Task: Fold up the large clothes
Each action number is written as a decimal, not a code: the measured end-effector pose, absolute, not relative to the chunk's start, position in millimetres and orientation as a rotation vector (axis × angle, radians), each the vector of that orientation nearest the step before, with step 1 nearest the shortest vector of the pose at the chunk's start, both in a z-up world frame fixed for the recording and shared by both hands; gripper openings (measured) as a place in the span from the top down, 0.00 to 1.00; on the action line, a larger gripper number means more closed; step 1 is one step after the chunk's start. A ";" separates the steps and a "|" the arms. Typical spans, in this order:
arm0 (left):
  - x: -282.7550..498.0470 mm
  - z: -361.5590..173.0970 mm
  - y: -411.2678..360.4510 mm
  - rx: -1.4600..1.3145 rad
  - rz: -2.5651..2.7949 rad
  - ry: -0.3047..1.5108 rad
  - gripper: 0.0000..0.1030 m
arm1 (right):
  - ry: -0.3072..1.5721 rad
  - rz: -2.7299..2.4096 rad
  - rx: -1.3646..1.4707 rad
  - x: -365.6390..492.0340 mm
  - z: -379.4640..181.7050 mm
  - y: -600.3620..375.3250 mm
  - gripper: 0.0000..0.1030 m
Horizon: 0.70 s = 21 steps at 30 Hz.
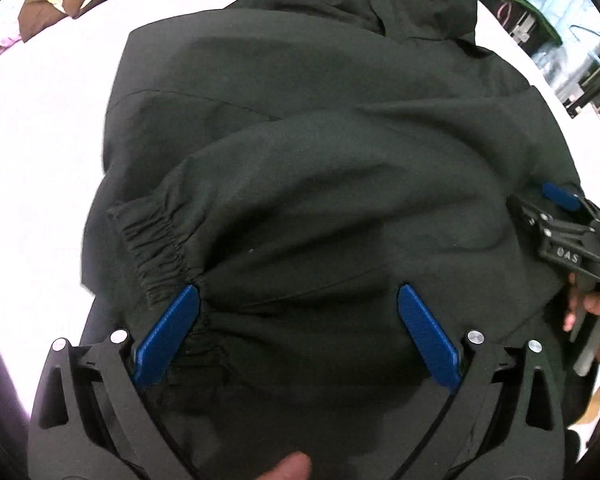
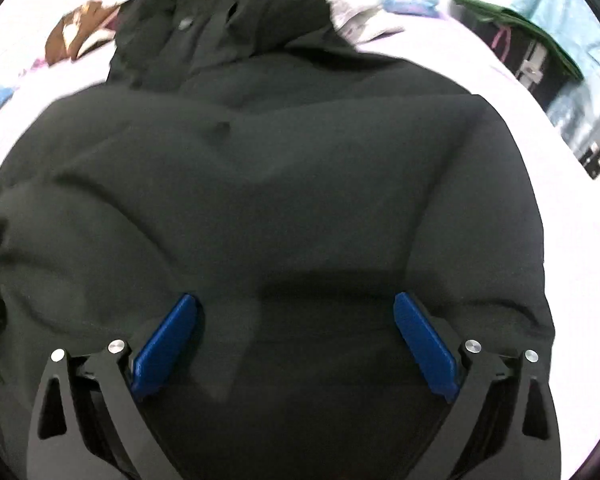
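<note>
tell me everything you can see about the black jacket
The black jacket is a large dark garment of matte, woven-looking fabric, lying spread and softly wrinkled on a white surface. One sleeve is folded across the body, ending in a gathered elastic cuff. A bunched part, perhaps a hood or collar, lies at the far end. The left gripper and right gripper are both open just over it; contact is unclear.
</note>
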<state>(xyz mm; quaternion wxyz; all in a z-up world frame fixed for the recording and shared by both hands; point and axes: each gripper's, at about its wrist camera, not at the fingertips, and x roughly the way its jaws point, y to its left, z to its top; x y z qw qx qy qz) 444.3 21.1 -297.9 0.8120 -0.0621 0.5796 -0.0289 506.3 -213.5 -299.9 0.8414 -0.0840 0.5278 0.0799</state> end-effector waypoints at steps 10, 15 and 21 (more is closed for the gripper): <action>358.8 -193.7 28.5 -0.132 0.009 1.042 0.06 | 0.863 0.128 0.032 389.9 -191.9 -260.5 0.06; 308.0 -164.7 25.1 -0.100 0.040 0.970 0.06 | 0.805 0.084 0.057 327.4 -172.4 -289.4 0.06; 257.2 -151.6 19.3 -0.017 0.090 0.913 0.06 | 0.770 0.045 0.007 260.8 -167.5 -304.0 0.06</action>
